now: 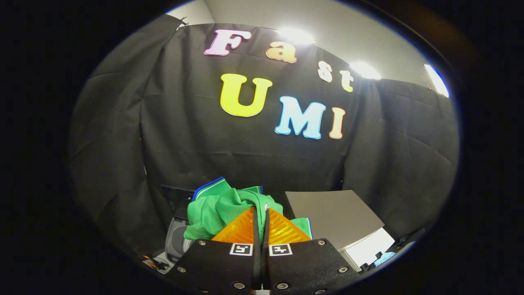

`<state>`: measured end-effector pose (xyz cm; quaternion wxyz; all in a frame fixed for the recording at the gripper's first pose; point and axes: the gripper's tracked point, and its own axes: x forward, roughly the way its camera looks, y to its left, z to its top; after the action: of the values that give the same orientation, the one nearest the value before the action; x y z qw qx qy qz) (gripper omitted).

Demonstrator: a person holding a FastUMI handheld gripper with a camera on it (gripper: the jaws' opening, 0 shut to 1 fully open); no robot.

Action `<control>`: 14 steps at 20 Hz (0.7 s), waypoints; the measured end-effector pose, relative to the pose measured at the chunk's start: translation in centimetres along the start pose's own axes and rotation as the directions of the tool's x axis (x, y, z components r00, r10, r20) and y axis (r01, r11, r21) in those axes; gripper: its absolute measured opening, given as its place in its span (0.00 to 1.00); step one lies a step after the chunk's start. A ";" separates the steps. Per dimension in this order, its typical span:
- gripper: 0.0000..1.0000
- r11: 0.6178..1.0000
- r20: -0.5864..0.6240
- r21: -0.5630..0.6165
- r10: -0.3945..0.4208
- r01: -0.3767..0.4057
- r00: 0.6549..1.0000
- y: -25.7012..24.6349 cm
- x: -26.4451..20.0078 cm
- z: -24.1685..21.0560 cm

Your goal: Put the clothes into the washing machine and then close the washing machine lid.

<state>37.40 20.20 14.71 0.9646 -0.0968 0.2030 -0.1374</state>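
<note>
While I watched through the camera riding on the tongs [261, 213], their two fingers [256, 229] stood pressed almost together, clamped on a fold of the green clothes [217, 209]; the cloth bunched up in a crumpled heap just ahead of the fingertips and spilled to both sides of them, more of it to the left; a strip of blue and white trim [206, 186] showed along its upper left edge, and a second strip of the same trim [310, 229] ran down its right edge. I saw the garment held aloft, with the black cloth wall [184, 135] of the booth hanging behind it; below it and to the left of the fingers sat the washing machine [176, 237], of which I could make out a grey rounded rim and a dark panel [177, 196] rising behind it; whether the cloth touched the machine I could not tell, since the garment hid the place where they might meet. To the right of the fingers lay a flat grey lid or panel [335, 215], tilted, with a white surface [370, 248] beneath it; beyond the wall's top edge, bright ceiling lamps [364, 69] glared against a pale ceiling.
</note>
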 end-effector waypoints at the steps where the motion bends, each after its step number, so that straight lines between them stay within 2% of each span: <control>1: 0.00 1.000 -0.002 -0.001 0.013 -0.013 1.000 1.1 -0.2 -0.1; 7: 0.00 0.997 -0.011 0.000 0.076 -0.076 0.997 6.1 -1.3 -1.1; 14: 0.00 0.992 -0.056 -0.049 0.111 -0.113 0.992 9.3 0.9 -3.7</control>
<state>38.75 28.24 8.80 0.9623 -0.1068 0.2370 -0.0802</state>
